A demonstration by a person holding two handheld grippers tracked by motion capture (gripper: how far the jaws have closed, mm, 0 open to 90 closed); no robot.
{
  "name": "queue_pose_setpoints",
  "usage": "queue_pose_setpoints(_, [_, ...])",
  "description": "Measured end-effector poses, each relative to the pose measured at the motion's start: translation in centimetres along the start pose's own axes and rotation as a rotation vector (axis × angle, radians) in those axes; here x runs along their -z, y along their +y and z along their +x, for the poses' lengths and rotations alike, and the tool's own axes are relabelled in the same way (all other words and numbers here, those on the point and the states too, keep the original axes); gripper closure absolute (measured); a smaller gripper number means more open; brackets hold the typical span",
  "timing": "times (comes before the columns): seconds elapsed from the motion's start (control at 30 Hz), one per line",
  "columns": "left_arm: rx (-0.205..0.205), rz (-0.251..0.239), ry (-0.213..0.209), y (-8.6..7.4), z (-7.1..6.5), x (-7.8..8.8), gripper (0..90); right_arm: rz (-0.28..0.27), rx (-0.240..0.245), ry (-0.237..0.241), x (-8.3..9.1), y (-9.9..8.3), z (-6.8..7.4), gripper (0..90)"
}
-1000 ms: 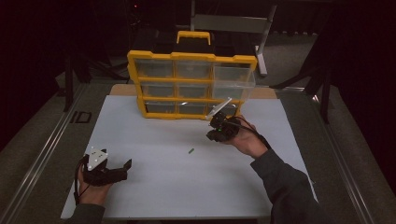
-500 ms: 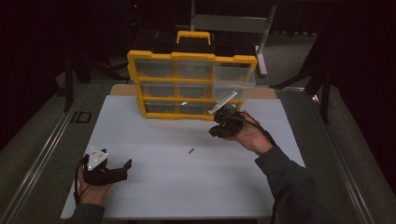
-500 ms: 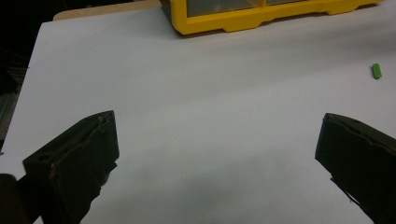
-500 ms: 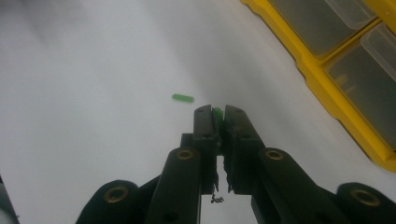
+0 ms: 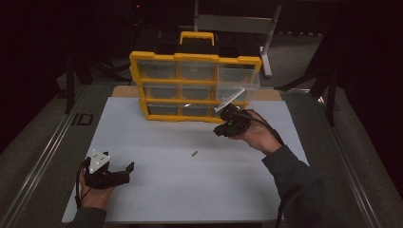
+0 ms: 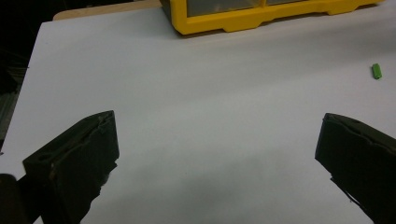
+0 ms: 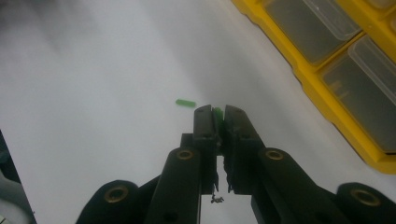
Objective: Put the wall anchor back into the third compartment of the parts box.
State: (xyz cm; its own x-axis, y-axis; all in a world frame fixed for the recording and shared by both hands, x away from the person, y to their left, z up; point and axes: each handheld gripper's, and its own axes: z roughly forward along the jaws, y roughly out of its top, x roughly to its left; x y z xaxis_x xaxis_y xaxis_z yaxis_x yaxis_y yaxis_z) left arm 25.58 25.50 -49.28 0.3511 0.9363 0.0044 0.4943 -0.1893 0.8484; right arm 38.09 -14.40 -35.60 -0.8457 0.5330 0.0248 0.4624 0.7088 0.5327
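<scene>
A white sheet (image 5: 157, 142) covers the table, with a strip of tan tabletop (image 5: 124, 91) showing at its far edge. Grey floor (image 5: 43, 128) flanks both sides. Beyond, the room is dark (a grey metal stand (image 5: 237, 23) catches faint light).

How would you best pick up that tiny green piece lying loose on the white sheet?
The green piece is a short flat stick lying on the white sheet with open space around it. Probably best to come straight down from above and close the fingers across its narrow width, at mid-length. The left gripper stands open; the right gripper already pinches a similar green bit.
</scene>
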Motion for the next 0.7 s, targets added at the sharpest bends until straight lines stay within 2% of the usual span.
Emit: queue_pose_setpoints(0.7, [-0.001,0.000,0.000,0.0,0.0,0.0,0.1,-0.038,-0.025,0.016,2.2,0.5,-0.7,84.1])
